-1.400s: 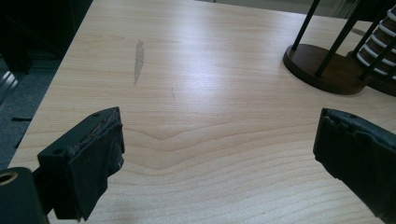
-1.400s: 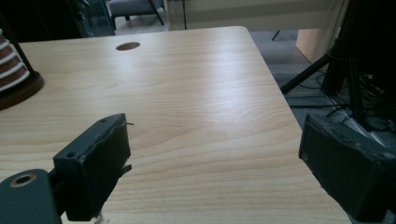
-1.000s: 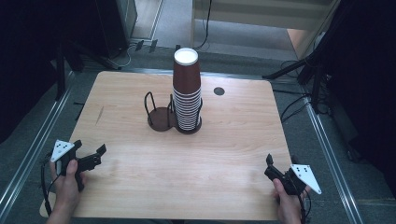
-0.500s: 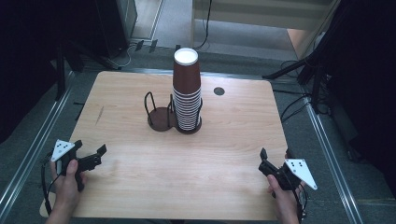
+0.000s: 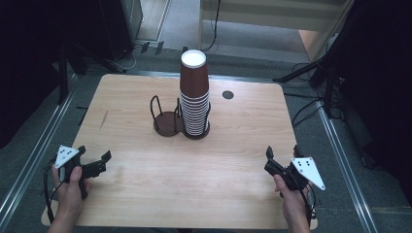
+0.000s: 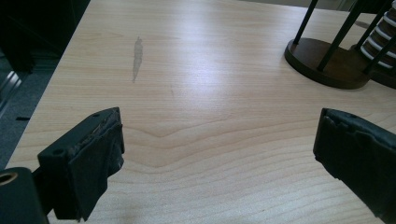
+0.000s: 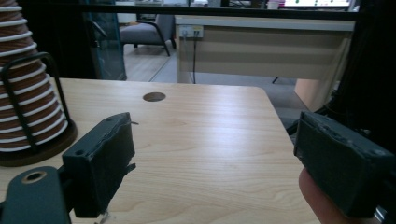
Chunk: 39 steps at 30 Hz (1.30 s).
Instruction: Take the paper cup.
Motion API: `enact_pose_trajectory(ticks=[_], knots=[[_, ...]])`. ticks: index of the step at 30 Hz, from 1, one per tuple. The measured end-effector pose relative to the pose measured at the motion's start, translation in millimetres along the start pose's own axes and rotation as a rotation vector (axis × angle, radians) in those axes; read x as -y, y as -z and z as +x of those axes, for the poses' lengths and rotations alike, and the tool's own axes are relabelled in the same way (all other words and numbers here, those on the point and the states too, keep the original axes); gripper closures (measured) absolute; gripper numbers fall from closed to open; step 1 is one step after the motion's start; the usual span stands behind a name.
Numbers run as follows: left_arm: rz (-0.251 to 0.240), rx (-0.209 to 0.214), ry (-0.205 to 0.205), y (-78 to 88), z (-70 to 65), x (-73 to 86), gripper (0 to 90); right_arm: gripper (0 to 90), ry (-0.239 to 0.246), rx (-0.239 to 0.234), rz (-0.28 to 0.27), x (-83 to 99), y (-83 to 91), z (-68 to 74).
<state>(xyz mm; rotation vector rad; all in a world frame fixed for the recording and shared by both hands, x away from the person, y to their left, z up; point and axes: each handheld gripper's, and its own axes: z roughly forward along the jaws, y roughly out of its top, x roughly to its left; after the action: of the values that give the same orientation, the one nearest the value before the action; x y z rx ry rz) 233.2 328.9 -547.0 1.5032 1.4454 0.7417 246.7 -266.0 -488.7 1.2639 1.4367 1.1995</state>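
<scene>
While both hands are resting at the near edge of the worktop point(image 5: 233, 145), the left gripper point(image 5: 94, 165) and right gripper point(image 5: 282, 160) are holding their jaws spread, gripping nothing. The cup stack point(image 5: 194, 97) is standing upright in its holder point(image 5: 167, 121) (mid-worktop, well apart from both grippers).

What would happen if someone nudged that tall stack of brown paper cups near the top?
The tall stack of brown paper cups looks light and top-heavy, so it would probably lean. The black wire holder reaches only partway up, so upper cups might slide off.
</scene>
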Motion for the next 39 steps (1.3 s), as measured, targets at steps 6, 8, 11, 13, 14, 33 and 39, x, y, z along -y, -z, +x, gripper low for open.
enact_pose_trajectory(ticks=[6,8,11,13,14,33,39], knots=[[0.003,-0.002,-0.006,0.0,-0.9,0.1,2.5,12.8,0.011,-0.02,-0.001,-6.1,-4.3,8.7],[0.003,-0.003,-0.008,0.1,-0.9,0.1,2.5,12.8,0.013,-0.026,0.001,-8.2,-6.0,12.5],[0.001,-0.005,-0.009,0.2,-1.3,0.2,2.5,12.7,0.017,-0.032,0.002,-11.3,-9.0,17.0],[0.0,-0.007,-0.01,0.2,-1.5,0.2,2.5,12.7,0.015,-0.036,0.002,-13.2,-10.8,19.9],[0.0,-0.007,-0.011,0.2,-1.5,0.3,2.5,12.6,0.013,-0.041,0.005,-14.7,-12.6,23.1],[0.005,-0.011,-0.034,0.1,-3.7,0.7,2.6,12.7,0.027,-0.083,0.005,-24.8,-25.6,47.6],[0.004,-0.011,-0.036,-0.4,-4.6,0.9,2.6,12.7,0.03,-0.096,-0.004,-29.5,-30.1,55.0]])
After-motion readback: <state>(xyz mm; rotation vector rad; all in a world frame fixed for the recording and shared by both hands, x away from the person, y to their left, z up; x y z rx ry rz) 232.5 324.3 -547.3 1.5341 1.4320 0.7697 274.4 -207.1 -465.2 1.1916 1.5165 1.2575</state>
